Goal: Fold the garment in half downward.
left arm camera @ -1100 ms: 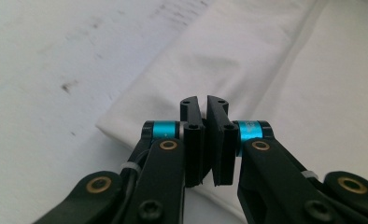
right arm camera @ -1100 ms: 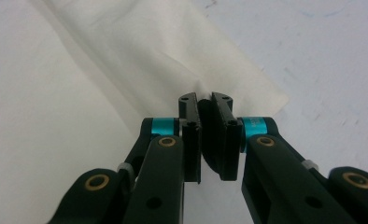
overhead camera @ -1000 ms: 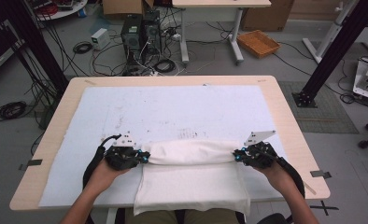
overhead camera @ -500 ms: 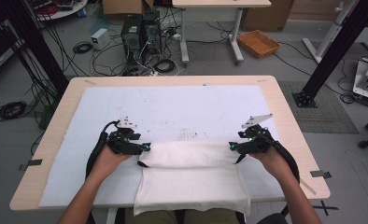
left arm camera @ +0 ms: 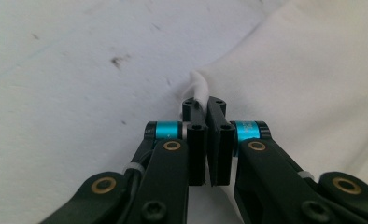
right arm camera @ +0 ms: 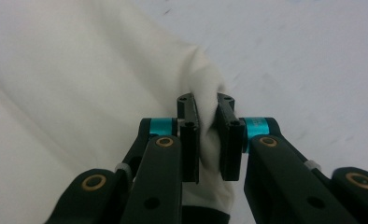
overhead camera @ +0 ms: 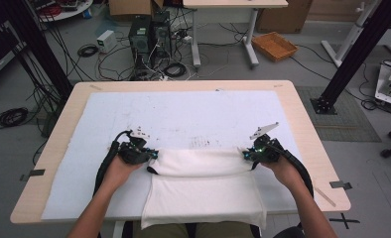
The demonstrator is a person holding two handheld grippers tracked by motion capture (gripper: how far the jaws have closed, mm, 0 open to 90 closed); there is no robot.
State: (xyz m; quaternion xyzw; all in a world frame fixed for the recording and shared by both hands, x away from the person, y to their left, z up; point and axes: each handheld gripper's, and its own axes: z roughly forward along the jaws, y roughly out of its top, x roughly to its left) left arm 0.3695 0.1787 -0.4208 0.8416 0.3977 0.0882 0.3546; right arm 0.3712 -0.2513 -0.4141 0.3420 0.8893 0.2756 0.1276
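A white cloth (overhead camera: 203, 191) lies folded on the table's near side, its near part hanging over the front edge. My left gripper (overhead camera: 151, 155) is at the left end of the cloth's far fold and my right gripper (overhead camera: 245, 155) at the right end. In the left gripper view the left gripper (left arm camera: 204, 103) has just been closing and pinches a thin edge of the cloth (left arm camera: 313, 60). In the right gripper view the right gripper (right arm camera: 205, 105) has also just been closing, with a thick bunch of cloth (right arm camera: 79, 70) between its pads.
A white mat (overhead camera: 183, 114) with dark smudges covers the wooden table (overhead camera: 305, 119). Beyond the table on the floor are computer towers (overhead camera: 146, 34), tangled cables and an orange tray (overhead camera: 274, 45). Black frame posts stand at both sides.
Both hands moved a little away from the person along the cloth's ends. The jaws let go of the fold, stood open half a second ago, and now grip the cloth again.
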